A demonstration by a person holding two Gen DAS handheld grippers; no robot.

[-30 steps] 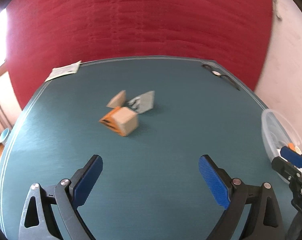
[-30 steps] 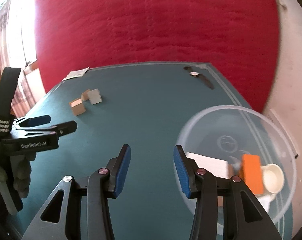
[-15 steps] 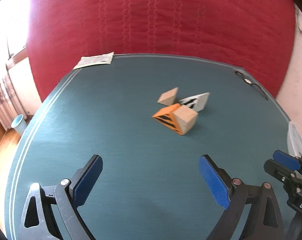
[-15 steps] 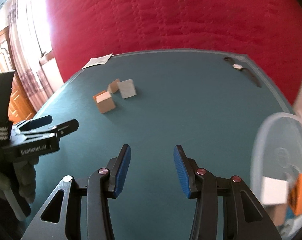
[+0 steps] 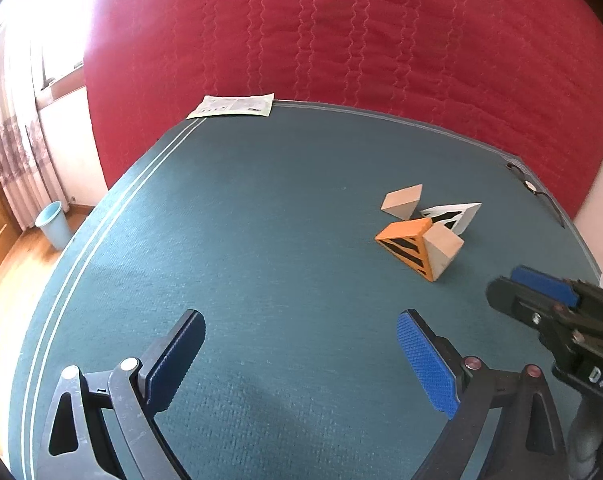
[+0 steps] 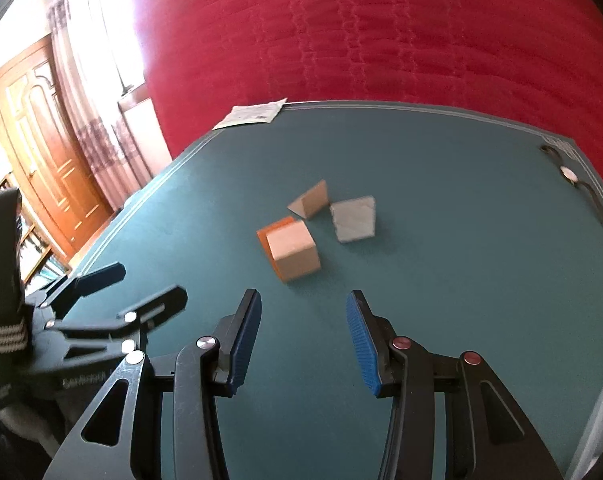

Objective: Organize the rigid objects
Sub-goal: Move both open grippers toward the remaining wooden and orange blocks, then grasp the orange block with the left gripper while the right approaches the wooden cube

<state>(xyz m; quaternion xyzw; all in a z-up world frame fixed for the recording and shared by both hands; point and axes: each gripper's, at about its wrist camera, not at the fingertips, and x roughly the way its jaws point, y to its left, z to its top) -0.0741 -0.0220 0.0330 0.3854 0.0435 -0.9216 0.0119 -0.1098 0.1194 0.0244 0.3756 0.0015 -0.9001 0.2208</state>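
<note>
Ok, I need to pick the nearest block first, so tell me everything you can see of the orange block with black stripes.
The orange wooden wedge block with black stripes lies on the teal table mat, nearest of three blocks. One orange face bears black diagonal stripes, the top face is plain orange, and the faces toward the right gripper are bare pale wood. Nothing grips it; whether it touches the blocks behind cannot be told.

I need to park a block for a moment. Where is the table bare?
Bare cloth spreads from the paper sheet down the striped left edge to the left gripper. Crowded: the orange block, plain wedge and white wedge cluster together.
</note>
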